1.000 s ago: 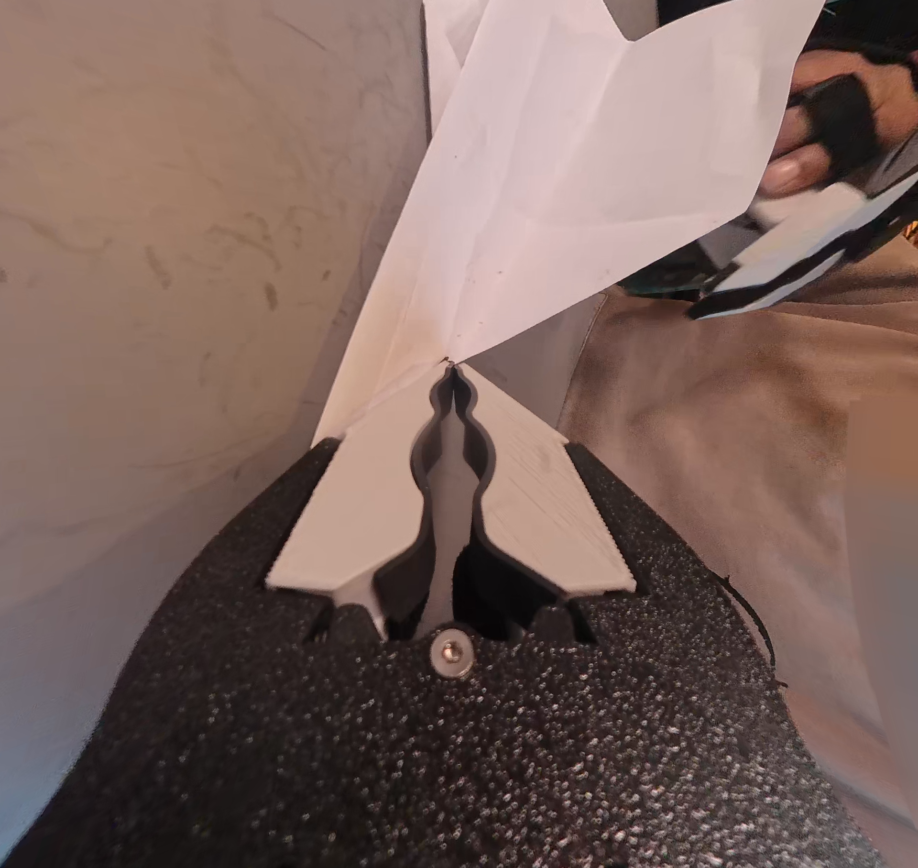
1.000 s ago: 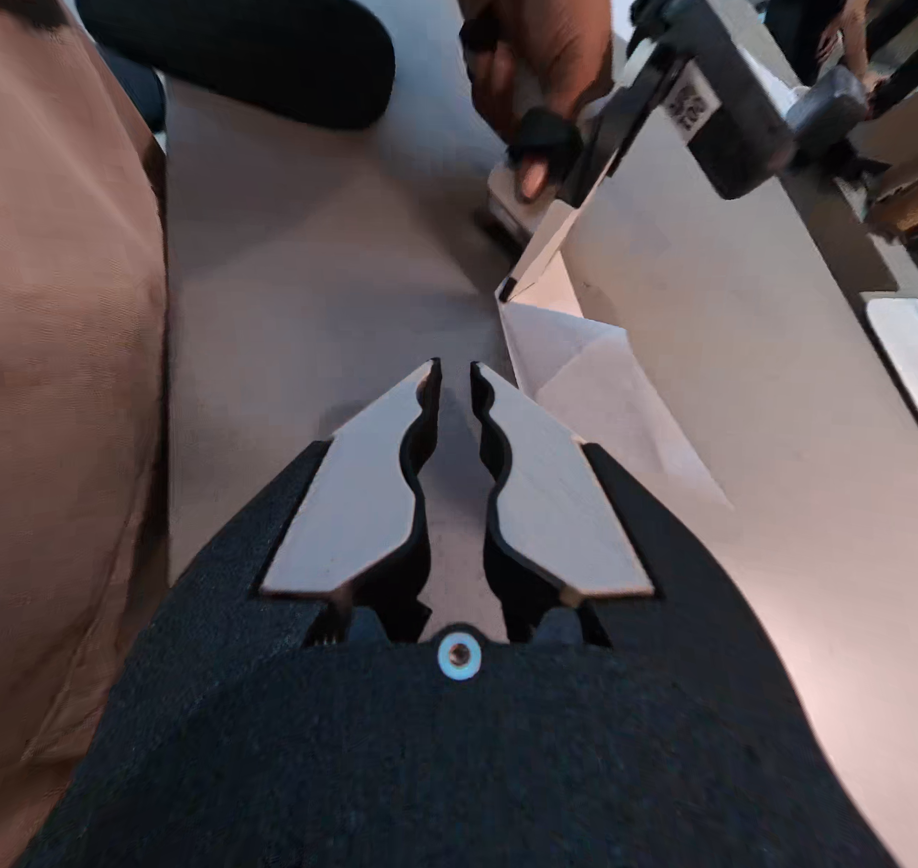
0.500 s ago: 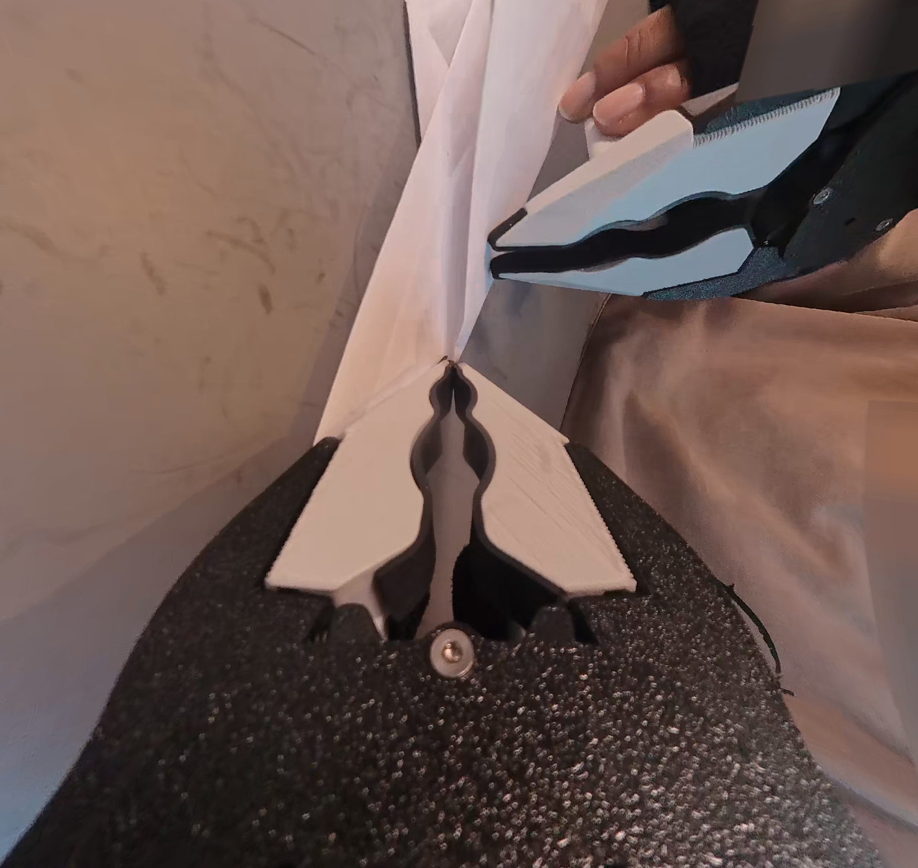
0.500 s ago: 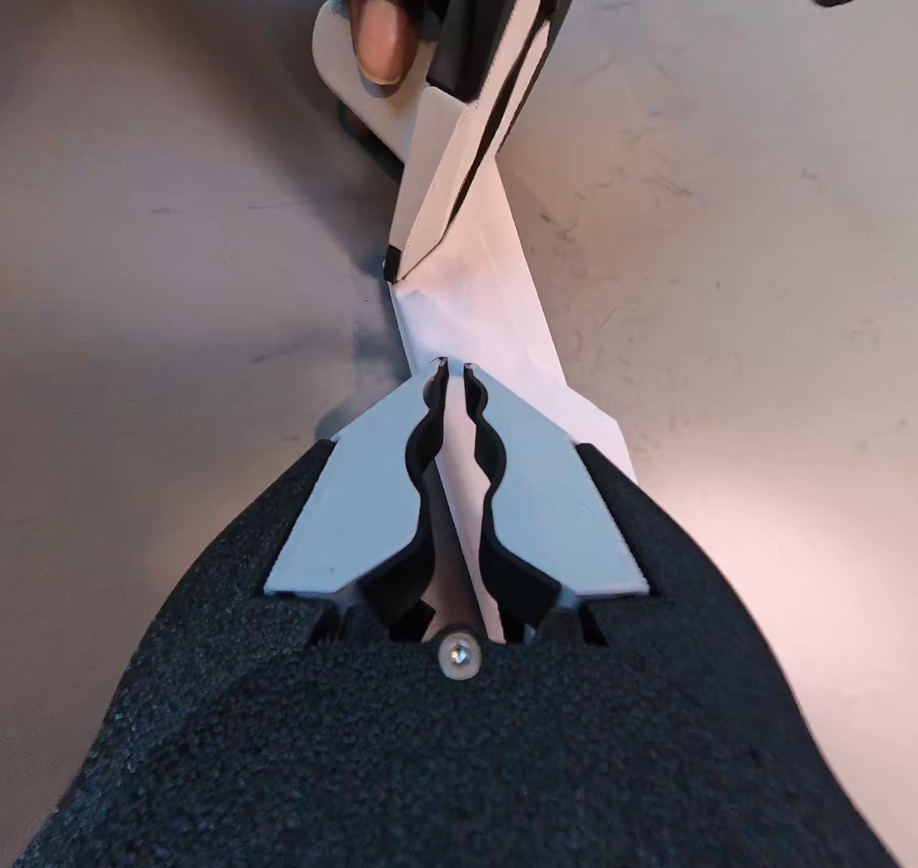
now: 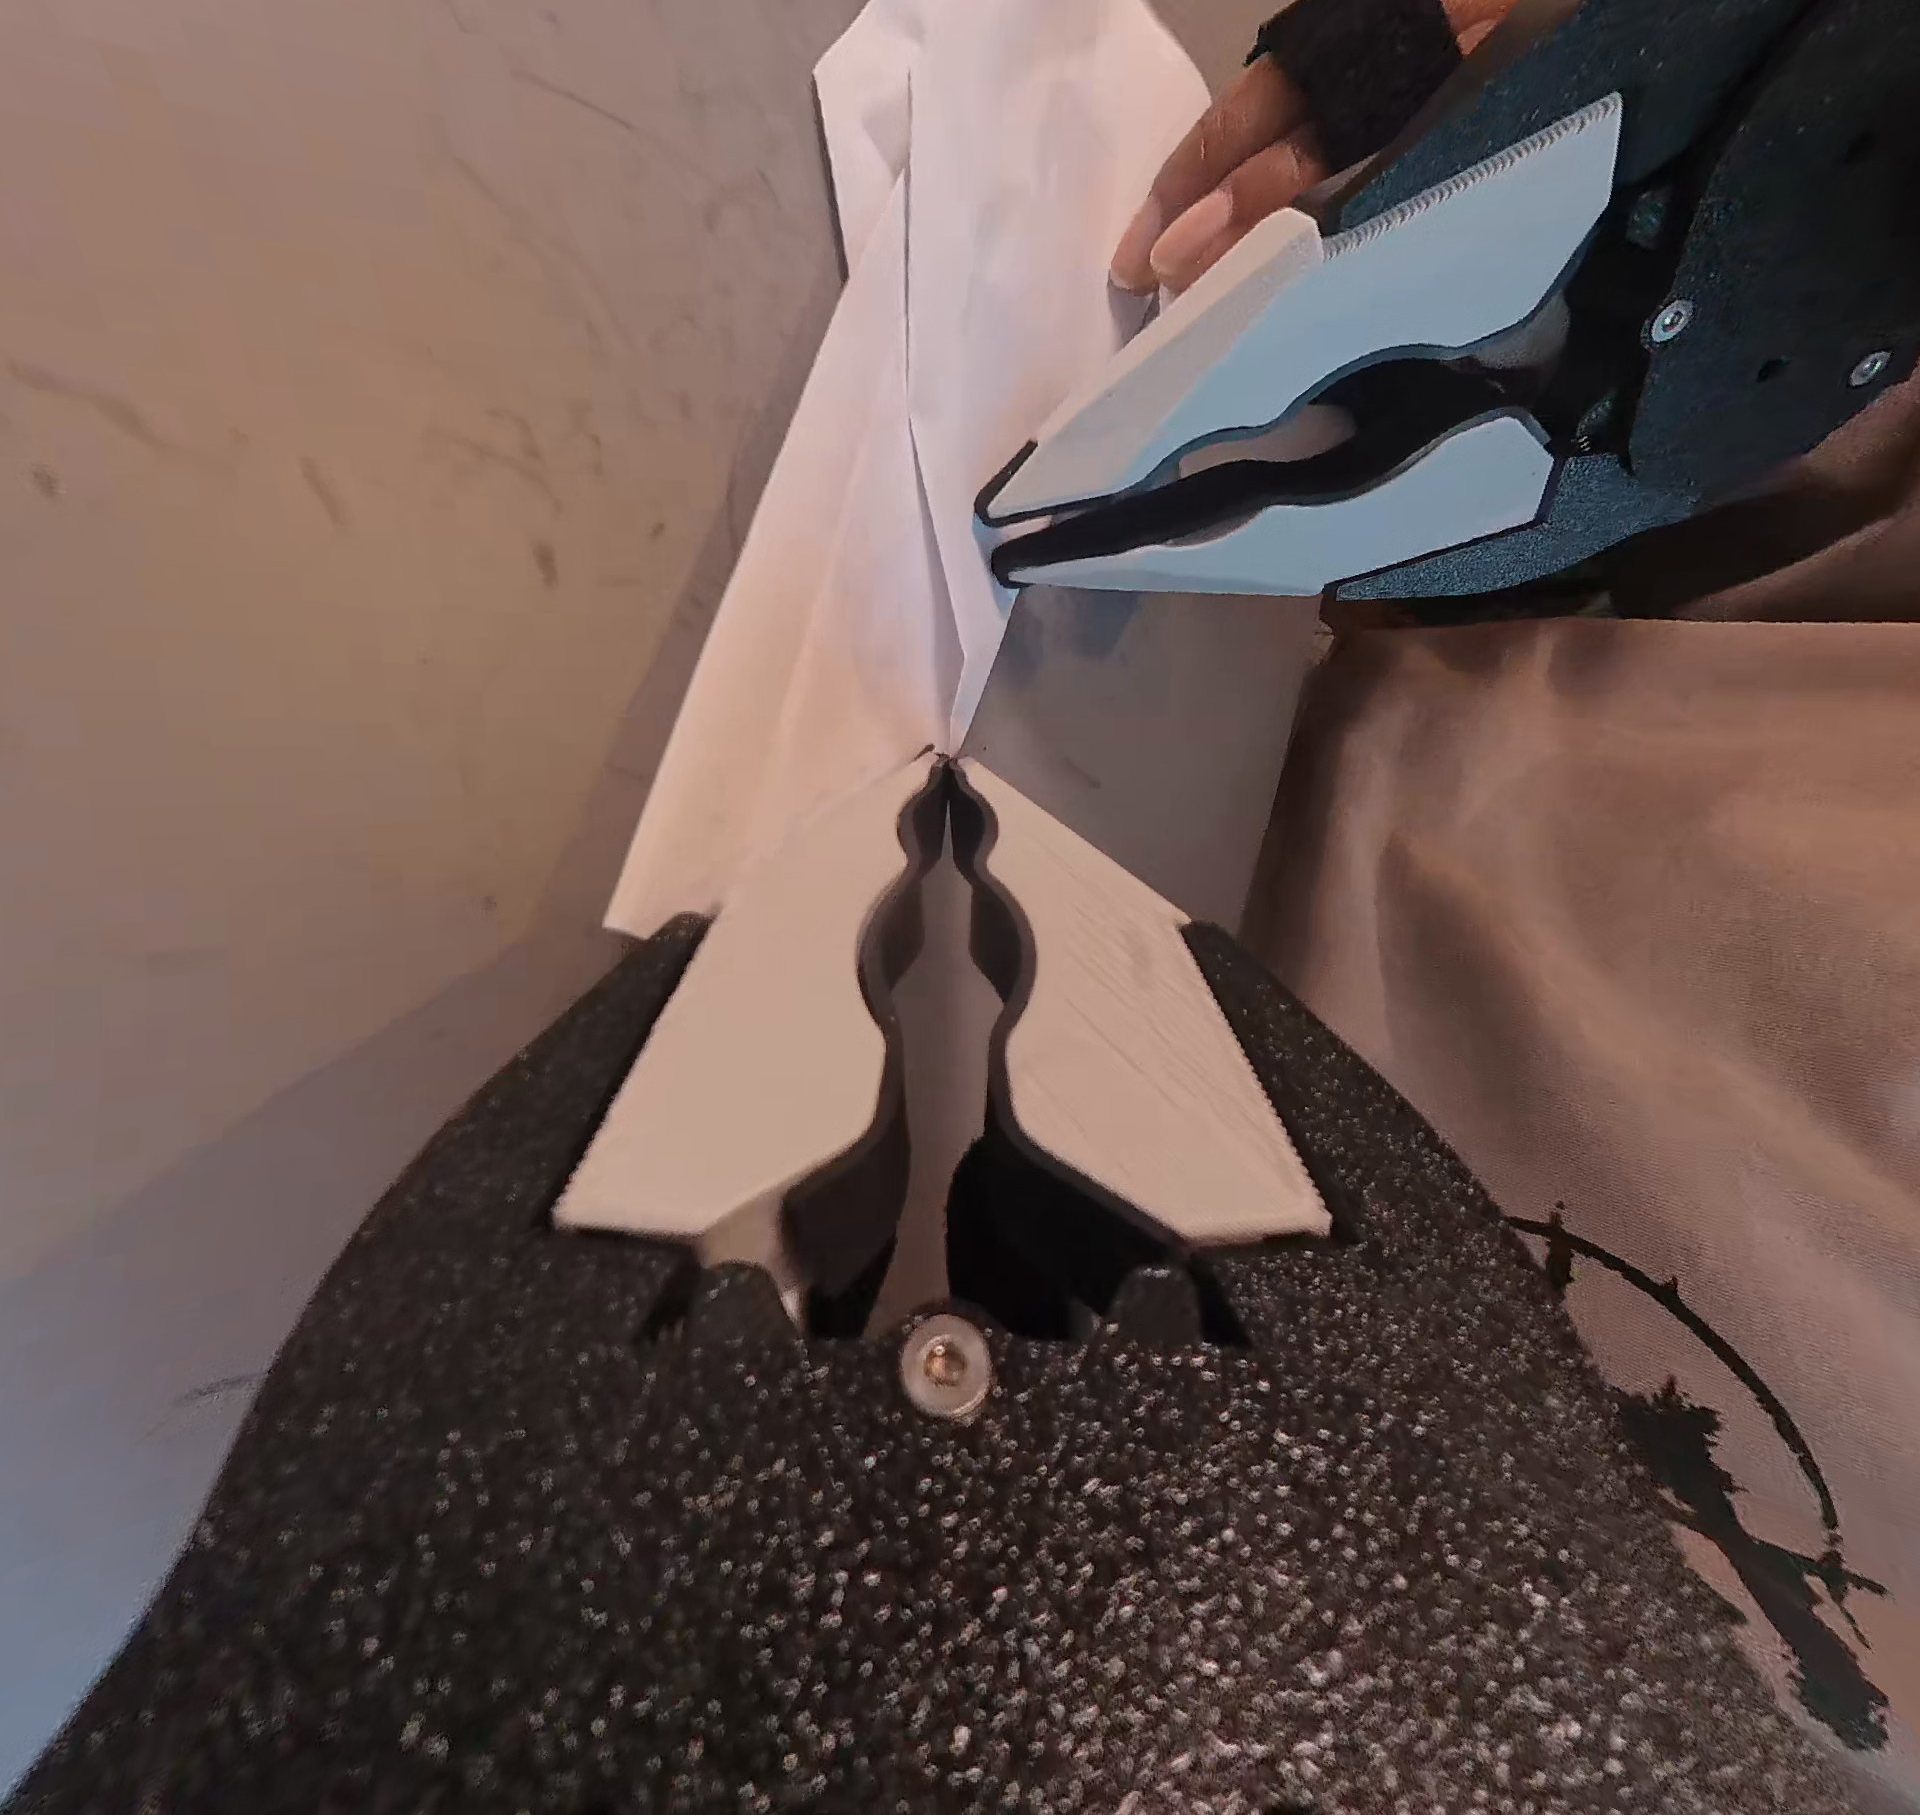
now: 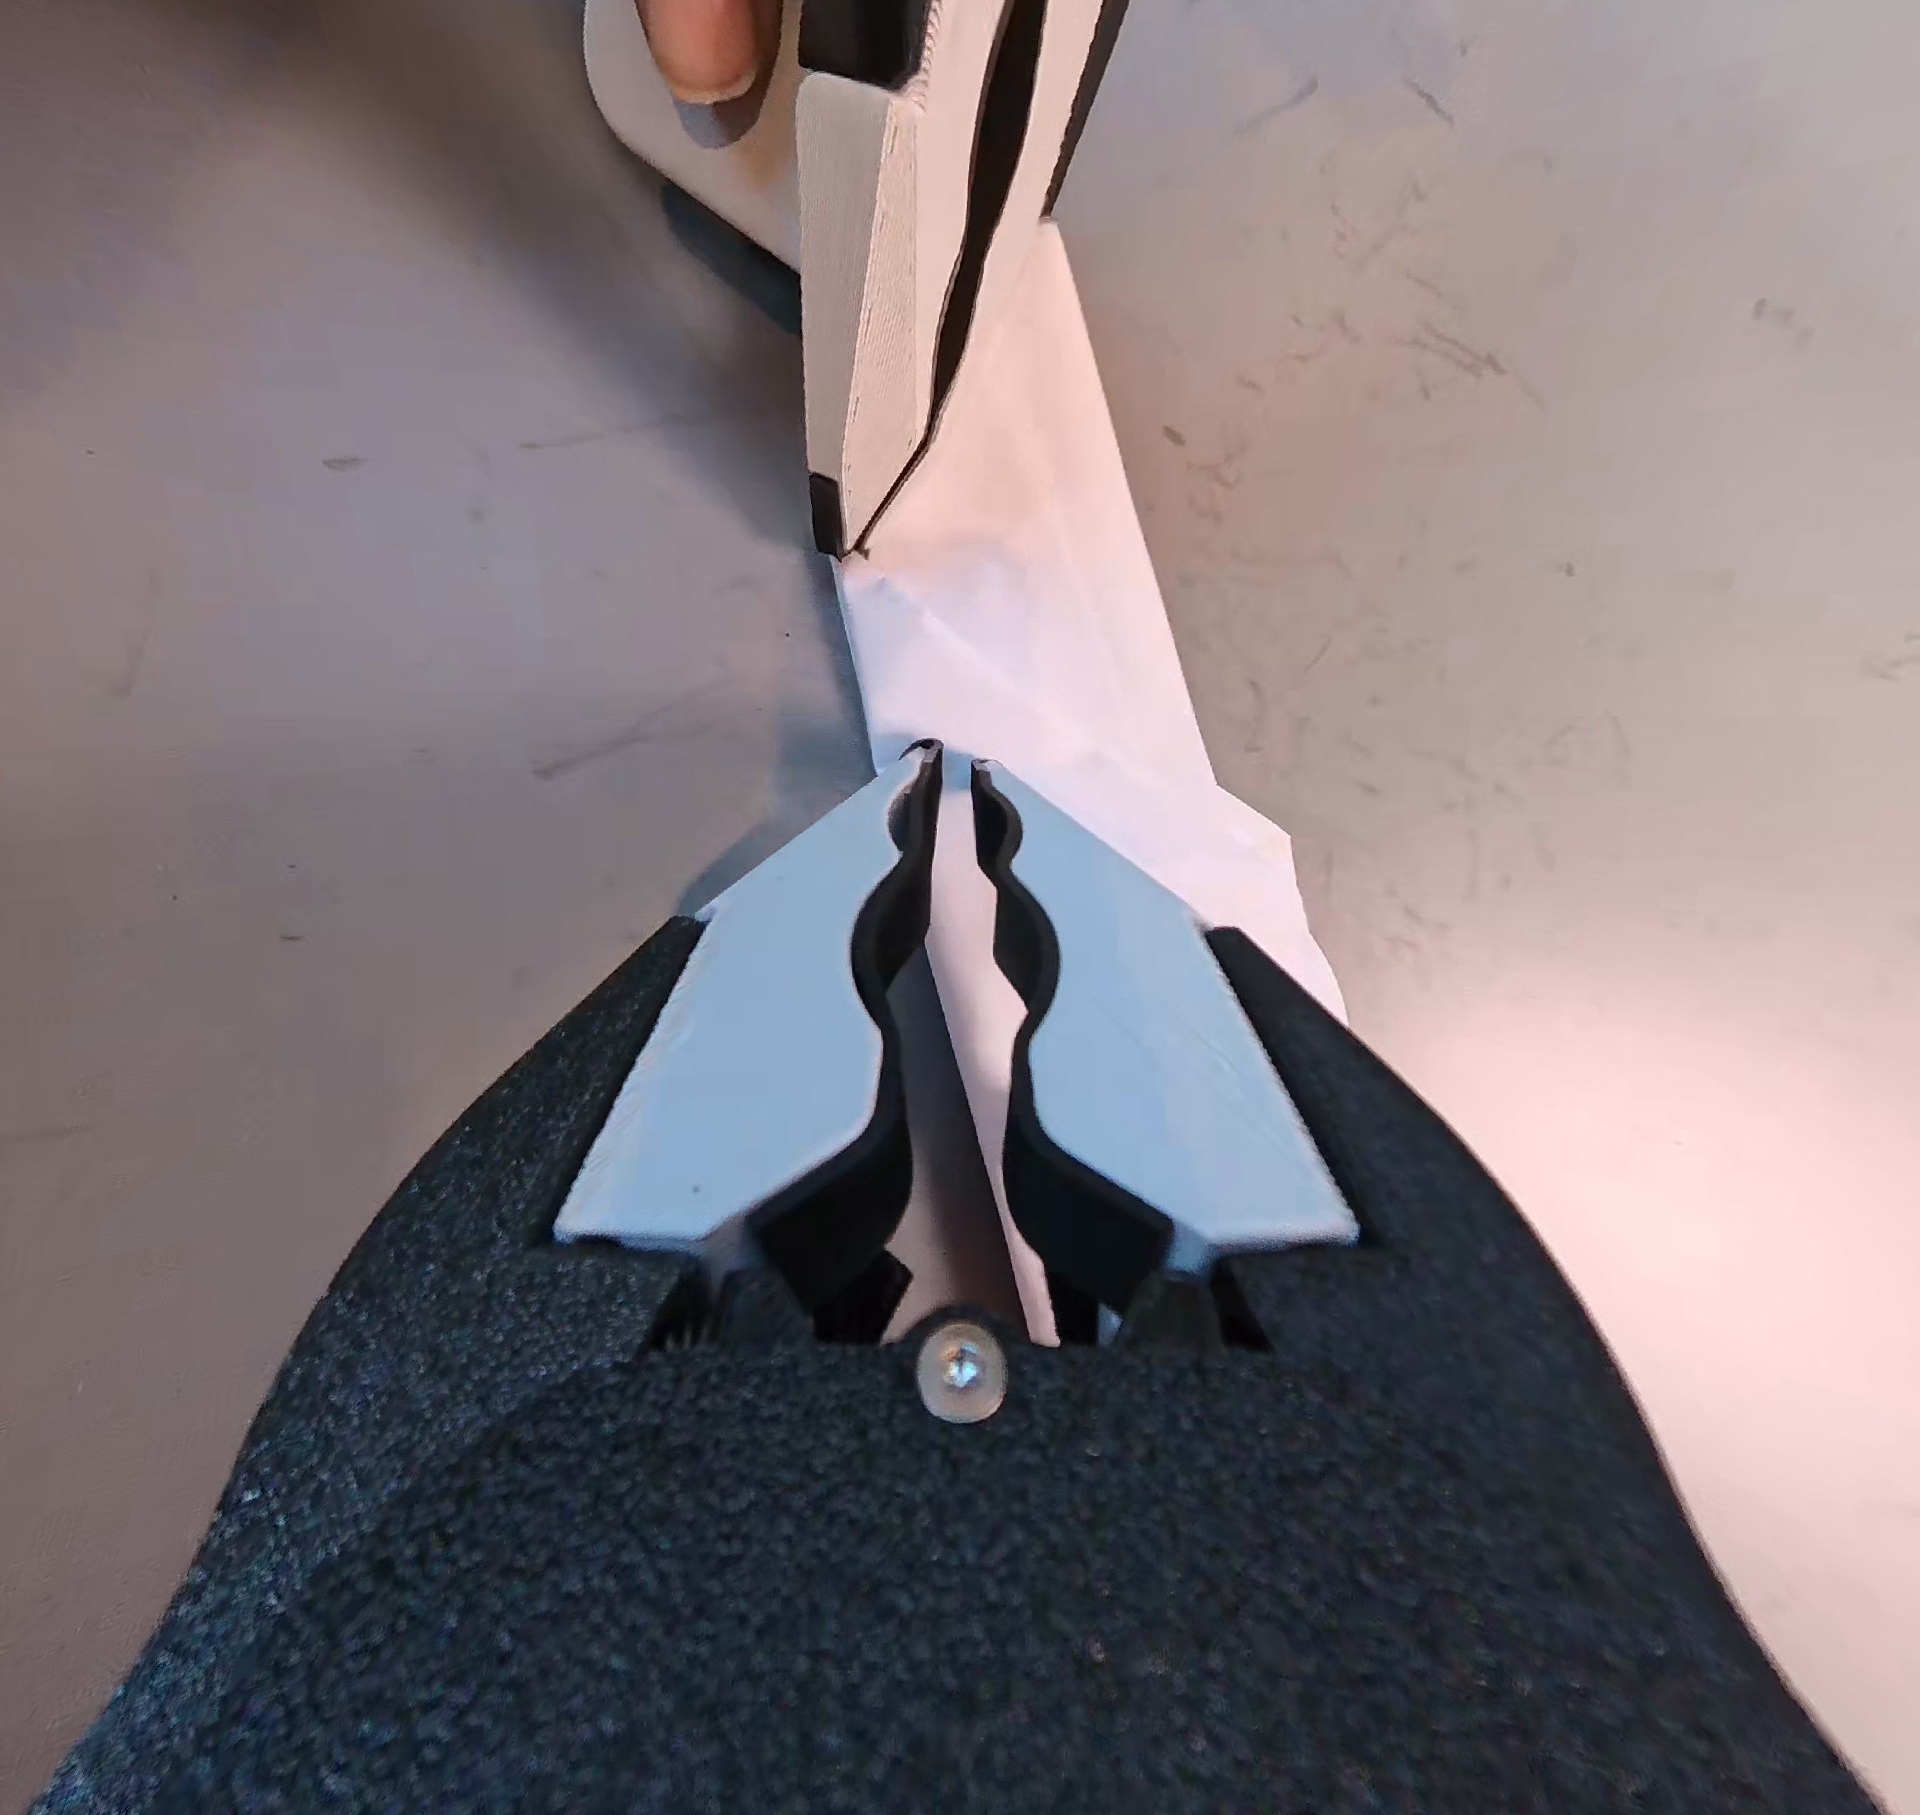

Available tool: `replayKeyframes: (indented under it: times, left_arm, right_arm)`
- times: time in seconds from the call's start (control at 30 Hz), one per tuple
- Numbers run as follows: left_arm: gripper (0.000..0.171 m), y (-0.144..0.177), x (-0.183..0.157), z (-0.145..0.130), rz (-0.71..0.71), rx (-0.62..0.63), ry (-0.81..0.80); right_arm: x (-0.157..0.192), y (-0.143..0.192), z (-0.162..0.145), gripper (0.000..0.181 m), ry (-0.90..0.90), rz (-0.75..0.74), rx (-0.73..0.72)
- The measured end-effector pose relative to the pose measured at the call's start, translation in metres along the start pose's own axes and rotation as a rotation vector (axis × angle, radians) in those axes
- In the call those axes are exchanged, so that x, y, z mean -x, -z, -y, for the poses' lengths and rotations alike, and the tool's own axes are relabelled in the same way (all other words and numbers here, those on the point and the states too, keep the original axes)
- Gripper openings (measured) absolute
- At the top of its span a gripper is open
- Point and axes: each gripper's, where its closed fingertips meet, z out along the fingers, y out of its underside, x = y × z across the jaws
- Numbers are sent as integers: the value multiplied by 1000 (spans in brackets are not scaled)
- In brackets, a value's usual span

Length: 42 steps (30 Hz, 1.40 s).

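Observation:
A white, creased, folded sheet of paper point(image 5: 914, 394) is held above a grey table. My left gripper point(image 5: 943, 763) is shut on the sheet's near corner, its tips touching. My right gripper point(image 5: 995, 539) comes in from the right, and its narrowly parted jaws straddle the paper's right edge. In the right wrist view the paper point(image 6: 1039, 643) runs between my right gripper's point(image 6: 951, 759) fingers with a small gap at the tips. The left gripper point(image 6: 857, 539) pinches the paper's far end there.
The scuffed grey table top point(image 5: 312, 415) fills the left of the left wrist view and shows in the right wrist view point(image 6: 1558, 518). A person's beige garment point(image 5: 1558, 934) is at the right. A hand point(image 5: 1216, 196) holds the right gripper. The tips of one gripper are about 5 cm away from the tips of the other.
My right gripper has swung in to the paper held by the left gripper and narrowed its jaws around the paper's edge. The left gripper has stayed shut on the paper.

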Motion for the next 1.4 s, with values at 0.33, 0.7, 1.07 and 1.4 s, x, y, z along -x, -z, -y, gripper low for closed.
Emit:
replayKeyframes:
  times: [0.33,0.7,1.07,1.4]
  left_arm:
    - [0,18,0,-5,212,-43,-194]
    - [0,-8,-3,5,407,-67,-502]
    - [0,-1,-7,6,94,-135,-135]
    - [0,-2,-4,3,154,-111,-192]
  right_arm:
    - [1,-1,0,4,-8,-35,-31]
    - [0,-1,-1,3,1,-35,-30]
    - [0,-1,0,1,14,-28,-41]
    - [0,-1,0,1,9,-20,-54]
